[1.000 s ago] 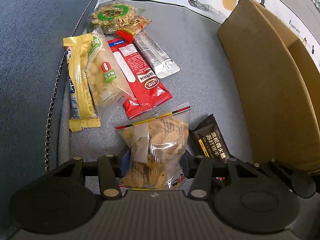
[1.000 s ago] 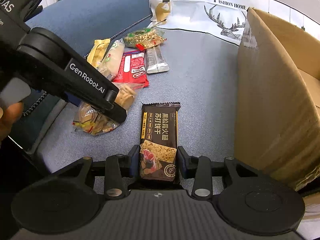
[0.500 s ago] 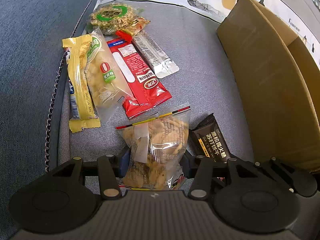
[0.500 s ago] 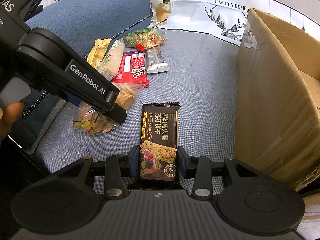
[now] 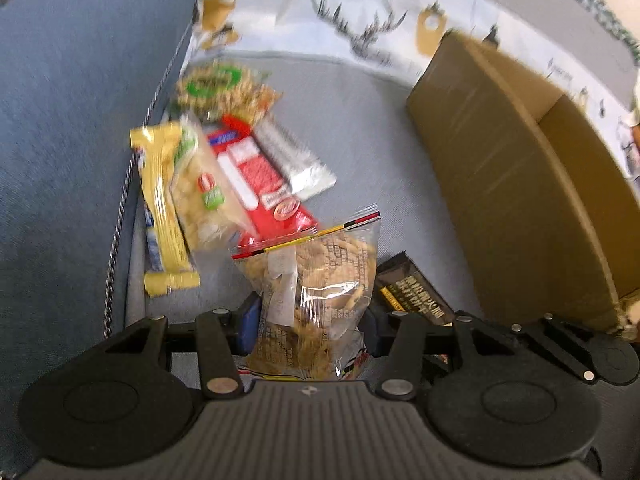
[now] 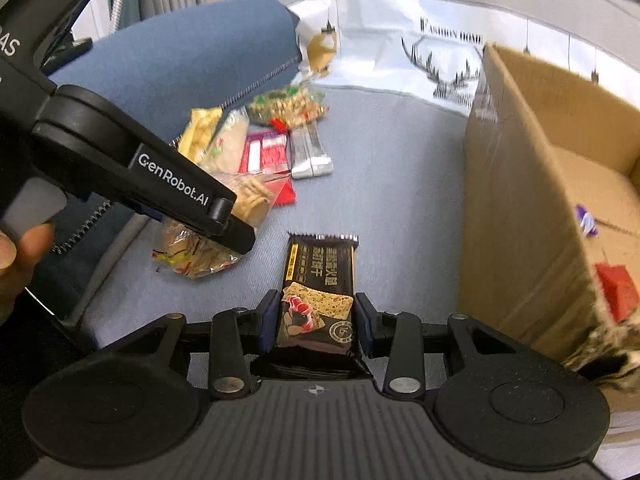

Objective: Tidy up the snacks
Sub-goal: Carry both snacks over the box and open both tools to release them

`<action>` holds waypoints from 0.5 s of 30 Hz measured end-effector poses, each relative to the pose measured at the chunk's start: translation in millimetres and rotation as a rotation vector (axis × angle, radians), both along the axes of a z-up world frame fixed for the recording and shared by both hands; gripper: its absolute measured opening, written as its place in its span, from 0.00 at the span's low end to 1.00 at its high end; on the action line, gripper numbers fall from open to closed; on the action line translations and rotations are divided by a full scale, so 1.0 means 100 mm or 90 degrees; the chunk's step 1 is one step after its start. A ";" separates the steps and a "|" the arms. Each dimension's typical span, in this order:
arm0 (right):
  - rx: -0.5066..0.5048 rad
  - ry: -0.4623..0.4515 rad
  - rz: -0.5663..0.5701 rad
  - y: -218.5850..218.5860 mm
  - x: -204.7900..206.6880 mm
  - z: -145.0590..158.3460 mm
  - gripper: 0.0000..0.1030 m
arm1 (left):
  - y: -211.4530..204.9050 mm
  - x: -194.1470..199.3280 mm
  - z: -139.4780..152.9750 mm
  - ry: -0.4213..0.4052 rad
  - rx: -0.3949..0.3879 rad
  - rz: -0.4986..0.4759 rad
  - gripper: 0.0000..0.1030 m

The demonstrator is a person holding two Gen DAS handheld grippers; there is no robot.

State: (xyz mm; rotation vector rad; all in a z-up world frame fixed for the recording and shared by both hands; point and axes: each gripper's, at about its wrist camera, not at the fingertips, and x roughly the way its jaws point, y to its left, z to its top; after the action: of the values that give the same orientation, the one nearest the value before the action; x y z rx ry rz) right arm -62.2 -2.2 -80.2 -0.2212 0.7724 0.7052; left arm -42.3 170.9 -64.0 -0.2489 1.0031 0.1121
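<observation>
Left tool (image 5: pixel 306 322) is gripping a cracker bag (image 5: pixel 310 292); right tool (image 6: pixel 316 322) is gripping a dark biscuit packet (image 6: pixel 318 288), both likely bound for the cardboard box (image 6: pixel 516 216) at right.

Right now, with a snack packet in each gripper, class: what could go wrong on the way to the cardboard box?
1. The left gripper pinches the clear zip bag of biscuits low down; its floppy top might sag or slip out.
2. The right gripper grips only the near end of the black cracker packet; the long free end could catch the brown cardboard box wall.
3. Both grippers are close together and might collide.
</observation>
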 end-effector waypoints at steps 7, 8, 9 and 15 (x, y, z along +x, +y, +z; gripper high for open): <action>0.046 -0.053 -0.004 -0.12 -0.08 0.31 0.40 | -0.03 -0.32 0.30 -0.141 0.009 0.022 0.53; 0.054 -0.061 -0.003 -0.15 -0.09 0.36 0.40 | -0.02 -0.36 0.34 -0.161 0.009 0.025 0.53; 0.064 -0.070 -0.003 -0.17 -0.11 0.42 0.40 | -0.02 -0.41 0.38 -0.181 0.008 0.028 0.53; 0.131 -0.132 -0.008 -0.48 -0.15 0.89 0.40 | -0.05 -0.56 0.51 -0.248 0.007 0.037 0.53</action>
State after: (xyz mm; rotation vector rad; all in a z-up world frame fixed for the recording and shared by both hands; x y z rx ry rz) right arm -77.0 -50.0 8.8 -0.1003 0.4996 0.7321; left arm -98.6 166.1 -12.5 -0.2770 0.6078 0.1163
